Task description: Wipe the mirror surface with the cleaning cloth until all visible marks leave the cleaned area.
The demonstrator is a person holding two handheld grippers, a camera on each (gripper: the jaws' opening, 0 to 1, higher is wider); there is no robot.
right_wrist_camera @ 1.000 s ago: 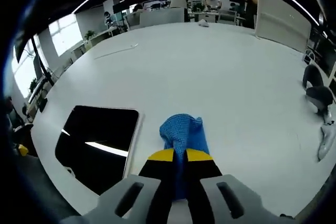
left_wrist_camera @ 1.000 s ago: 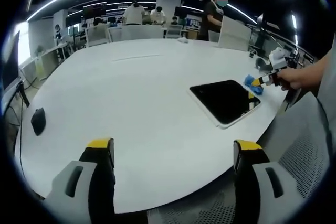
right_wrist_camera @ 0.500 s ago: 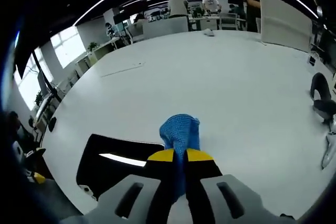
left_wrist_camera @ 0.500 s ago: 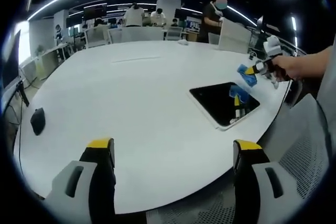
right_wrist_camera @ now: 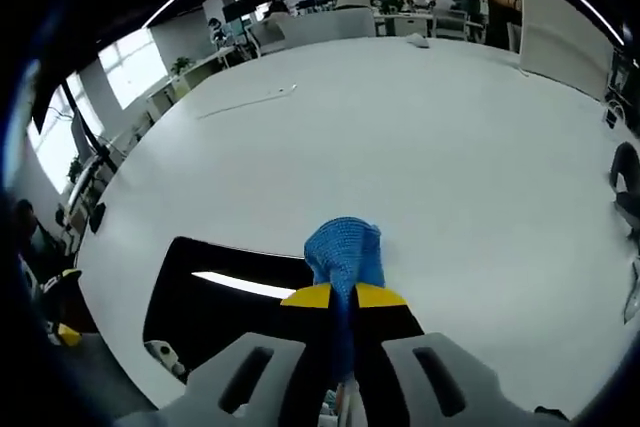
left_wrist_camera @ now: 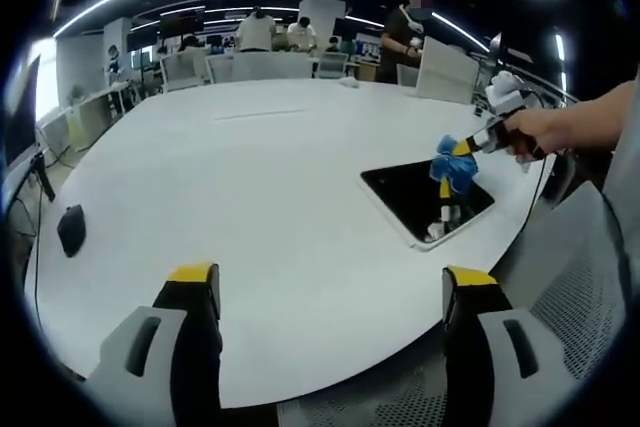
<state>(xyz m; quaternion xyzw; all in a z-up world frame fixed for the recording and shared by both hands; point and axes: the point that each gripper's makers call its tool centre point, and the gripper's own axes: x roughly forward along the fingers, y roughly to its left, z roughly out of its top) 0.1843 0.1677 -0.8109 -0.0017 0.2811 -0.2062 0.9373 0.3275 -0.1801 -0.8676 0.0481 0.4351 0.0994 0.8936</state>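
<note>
The white counter (left_wrist_camera: 250,177) lies broad and bare ahead of the left gripper (left_wrist_camera: 330,292), whose jaws stand wide apart over the near edge, holding nothing. A dark mouse (left_wrist_camera: 71,230) sits off to its left. The mirror (left_wrist_camera: 425,197), a dark glossy slab with a pale rim, rests near the counter's edge, ahead and to that gripper's right. The right gripper (right_wrist_camera: 343,297) is clamped tight on the blue cleaning cloth (right_wrist_camera: 345,253), bunched and hanging over the mirror's far part; the mirror (right_wrist_camera: 225,302) spreads to its left.
</note>
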